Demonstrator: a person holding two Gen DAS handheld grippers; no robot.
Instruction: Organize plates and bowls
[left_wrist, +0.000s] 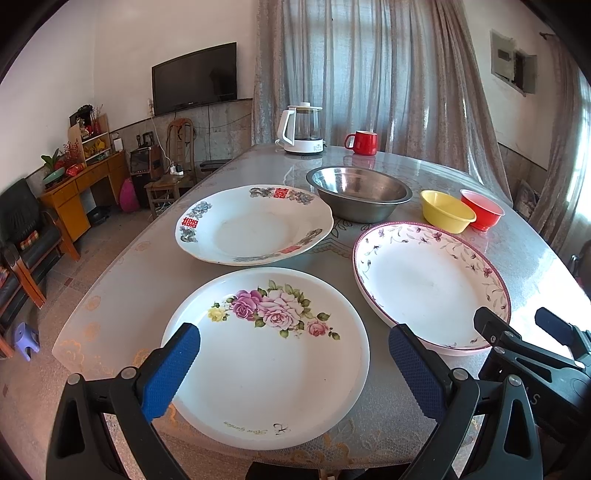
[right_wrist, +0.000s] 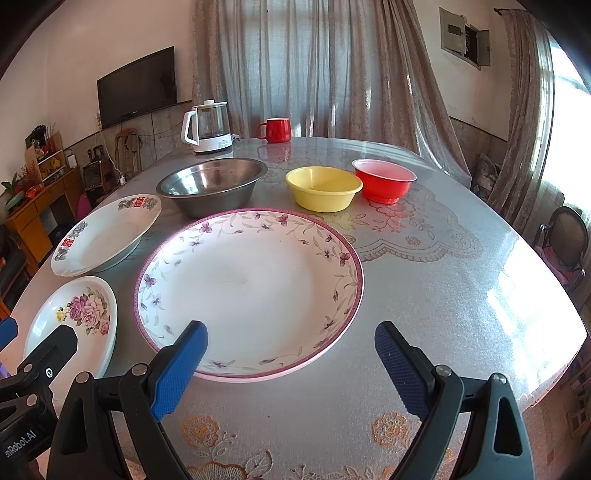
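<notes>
Three plates lie on the table: a rose-print plate (left_wrist: 266, 354) (right_wrist: 74, 321) nearest the front left, a plate with red characters (left_wrist: 255, 225) (right_wrist: 107, 236) behind it, and a purple-rimmed floral plate (left_wrist: 432, 284) (right_wrist: 251, 291) to the right. Behind them stand a steel bowl (left_wrist: 360, 194) (right_wrist: 212, 184), a yellow bowl (left_wrist: 447, 211) (right_wrist: 323, 188) and a red bowl (left_wrist: 482, 208) (right_wrist: 384, 181). My left gripper (left_wrist: 295, 365) hovers open over the rose plate's near half. My right gripper (right_wrist: 291, 362) hangs open above the purple-rimmed plate's near edge. Neither holds anything.
A white-and-glass kettle (left_wrist: 303, 127) (right_wrist: 208, 127) and a red mug (left_wrist: 362, 142) (right_wrist: 275, 130) stand at the table's far edge (right_wrist: 369, 142). A chair (right_wrist: 565, 240) sits off the right side. Furniture lines the left wall, a TV (left_wrist: 195, 77) above it.
</notes>
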